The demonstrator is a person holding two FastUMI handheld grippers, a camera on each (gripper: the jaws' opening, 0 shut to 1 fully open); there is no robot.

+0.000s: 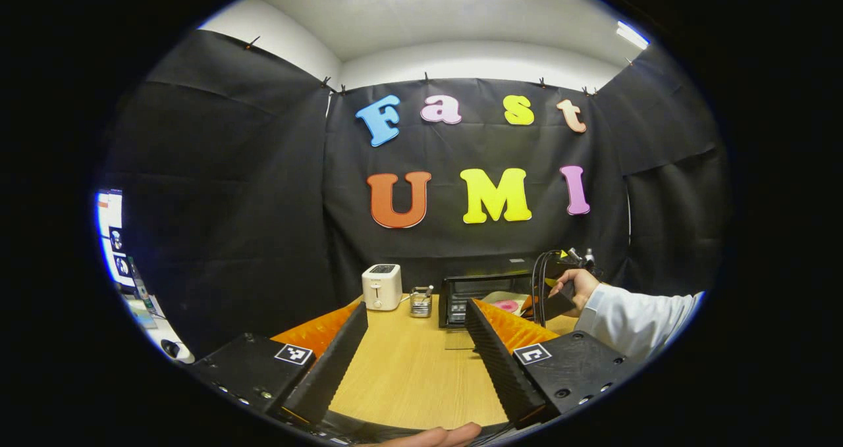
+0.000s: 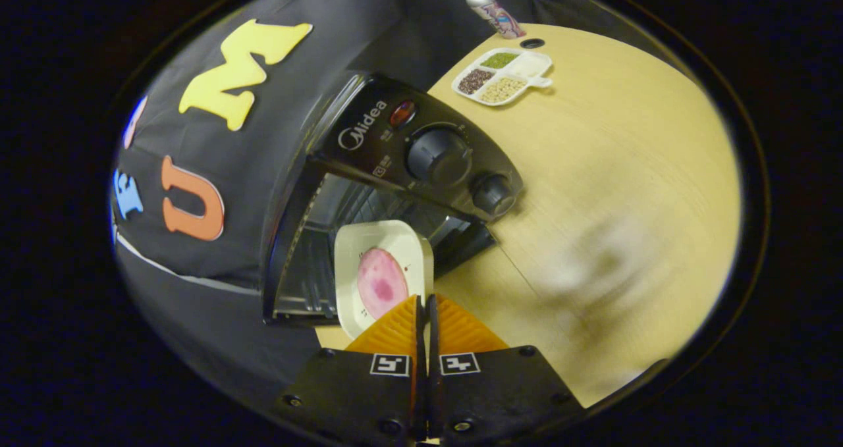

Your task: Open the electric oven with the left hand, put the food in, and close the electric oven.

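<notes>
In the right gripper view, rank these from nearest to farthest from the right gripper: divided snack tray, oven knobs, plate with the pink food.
1. Plate with the pink food, its edge pinched in the right gripper, at the open oven mouth.
2. Oven knobs, on the control panel beyond the plate.
3. Divided snack tray, far across the table.

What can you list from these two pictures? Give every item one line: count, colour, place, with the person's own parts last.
Electric oven: one, black, door open, on the table.
Plate: one, white, carrying pink food, at the oven mouth.
Toaster: one, white, left of the oven.
Divided tray: one, white, holding grains, on the far table.
Bottle: one, at the table edge.
Table: one, light wood.
Left gripper: open.
Right gripper: shut on the plate.
Sleeve: white.
</notes>
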